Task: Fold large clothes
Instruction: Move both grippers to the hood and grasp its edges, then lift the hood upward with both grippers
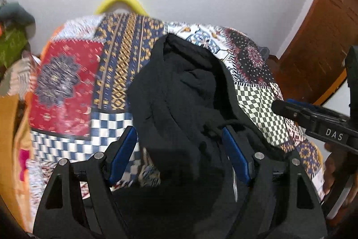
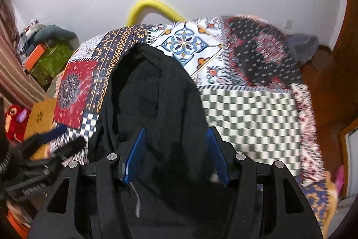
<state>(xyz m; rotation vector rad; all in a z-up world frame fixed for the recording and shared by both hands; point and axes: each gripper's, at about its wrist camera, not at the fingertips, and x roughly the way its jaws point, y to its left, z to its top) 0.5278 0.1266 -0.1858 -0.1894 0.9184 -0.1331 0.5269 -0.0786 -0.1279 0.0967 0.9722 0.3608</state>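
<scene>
Black garment (image 2: 143, 91) lies bunched on patchwork bedspread (image 2: 250, 118) beside cluttered bedside (image 2: 49, 59).

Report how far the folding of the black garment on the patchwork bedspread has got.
Done: the black hooded garment lies on the patchwork bedspread, though rumpled. In hand: the left gripper and right gripper each straddle its near end; whether the pads actually pinch cloth is unclear. Left: no neat fold shows yet, so the folding itself.
</scene>
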